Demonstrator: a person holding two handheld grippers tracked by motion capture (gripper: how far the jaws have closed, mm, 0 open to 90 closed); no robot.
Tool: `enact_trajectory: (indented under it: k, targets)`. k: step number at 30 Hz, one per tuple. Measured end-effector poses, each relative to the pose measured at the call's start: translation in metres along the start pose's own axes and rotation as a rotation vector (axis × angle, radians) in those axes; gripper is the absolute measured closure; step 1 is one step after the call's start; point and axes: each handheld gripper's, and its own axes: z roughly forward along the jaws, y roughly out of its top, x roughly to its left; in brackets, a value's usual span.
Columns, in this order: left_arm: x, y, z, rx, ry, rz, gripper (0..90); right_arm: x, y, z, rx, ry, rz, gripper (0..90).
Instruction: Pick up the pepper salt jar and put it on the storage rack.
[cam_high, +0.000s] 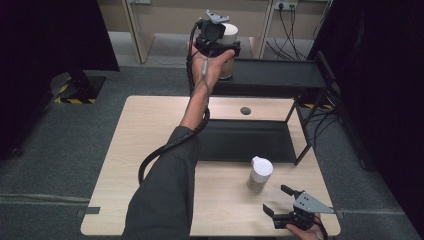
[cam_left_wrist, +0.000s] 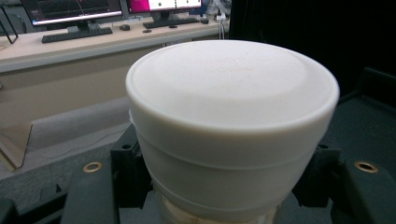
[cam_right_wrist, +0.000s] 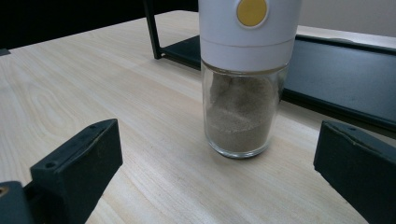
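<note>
The left arm stretches out, its left gripper (cam_high: 218, 46) clamping a white-capped jar (cam_high: 229, 35) over the black shelf (cam_high: 280, 75); the right gripper (cam_high: 280, 201) rests wide open beside a spice jar (cam_high: 260, 174).

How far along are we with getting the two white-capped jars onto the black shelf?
Nothing is finished. In hand: the left gripper is shut on the first jar at the shelf's top tier; whether it rests there I cannot tell. Left: the second jar stands on the table, between the right gripper's open jaws but ungripped.
</note>
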Motion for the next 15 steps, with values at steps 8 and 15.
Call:
enact_trajectory:
  k: [8,15]
  targets:
    - [-0.0066,-0.0032,-0.0015,-0.005,0.024,-0.016,33.0,0.0003,-0.0003,0.0007,0.002,-0.001,0.001,1.6]
    - [-0.0081,0.0039,-0.0023,0.039,0.002,-0.055,8.8,0.0001,-0.0005,0.0001,-0.002,-0.001,0.004,1.6]
